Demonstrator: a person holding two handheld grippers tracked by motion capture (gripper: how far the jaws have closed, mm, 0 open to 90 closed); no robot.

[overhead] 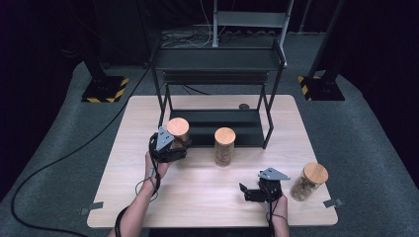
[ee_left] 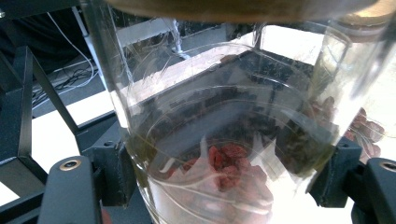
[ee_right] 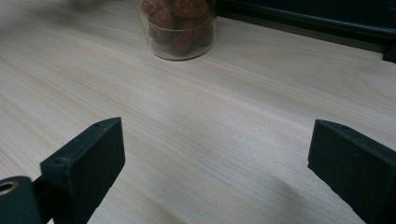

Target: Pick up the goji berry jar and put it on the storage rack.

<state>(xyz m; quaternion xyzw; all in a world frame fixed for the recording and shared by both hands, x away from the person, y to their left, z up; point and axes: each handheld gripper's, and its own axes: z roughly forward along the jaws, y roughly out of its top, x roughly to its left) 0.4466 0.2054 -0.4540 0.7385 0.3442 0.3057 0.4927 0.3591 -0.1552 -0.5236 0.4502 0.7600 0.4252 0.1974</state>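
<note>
The left hand-held gripper (overhead: 174, 146) clamps a glass jar (overhead: 178, 132) by its slick, breakable wall just below the wooden lid, at the shelf's foot, while the right hand-held gripper (overhead: 252, 192) gapes empty over the desk (overhead: 197, 182).

Pale wood-grain worktop (overhead: 197, 185), rectangular with rounded corners, standing on grey carpeted floor (overhead: 365, 133). At its far half stands a black metal shelf rack (overhead: 217, 61), whose low shelf (overhead: 212, 121) lies just above the wood. A glass jar with a wooden lid (overhead: 225, 146) stands upright on the worktop just in front of the rack. A second lidded jar (overhead: 308, 181) stands near the right edge. A small dark round object (overhead: 243, 106) lies behind the rack. Grey tape tabs (overhead: 333, 203) mark the near corners.
</note>
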